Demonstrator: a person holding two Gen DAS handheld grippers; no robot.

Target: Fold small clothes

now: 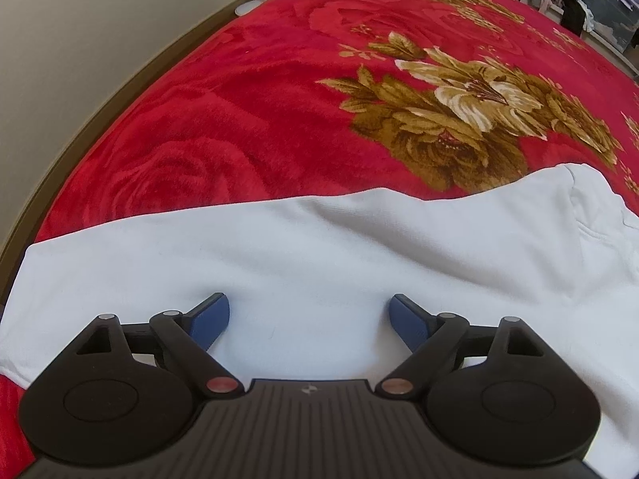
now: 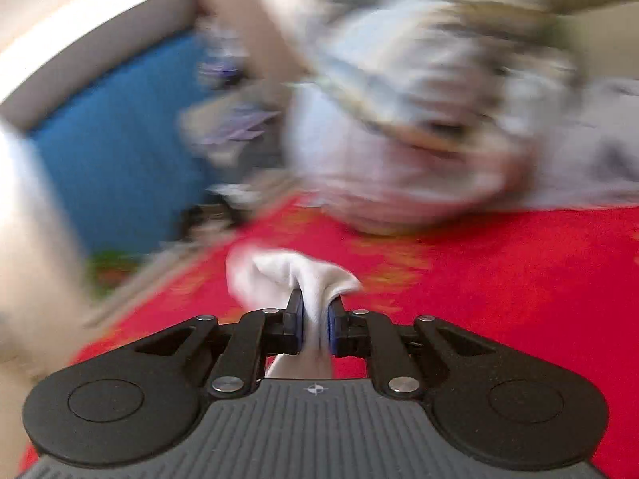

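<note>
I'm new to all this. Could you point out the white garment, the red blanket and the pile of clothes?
white garment point(image 1: 319, 247): left wrist view, flat middle.
red blanket point(image 1: 223, 92): left wrist view, bare plush part.
pile of clothes point(image 2: 419, 99): right wrist view, blurred middle.

A plush red blanket point(image 1: 239, 127) woven with golden-brown flowers covers the bed, a cream wall point(image 1: 80, 40) beside it, and a blurred bright blue panel point(image 2: 120, 139) at one edge.

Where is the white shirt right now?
In the left wrist view the white shirt lies spread on the red blanket, just below the gold flower, under the open left gripper.
</note>
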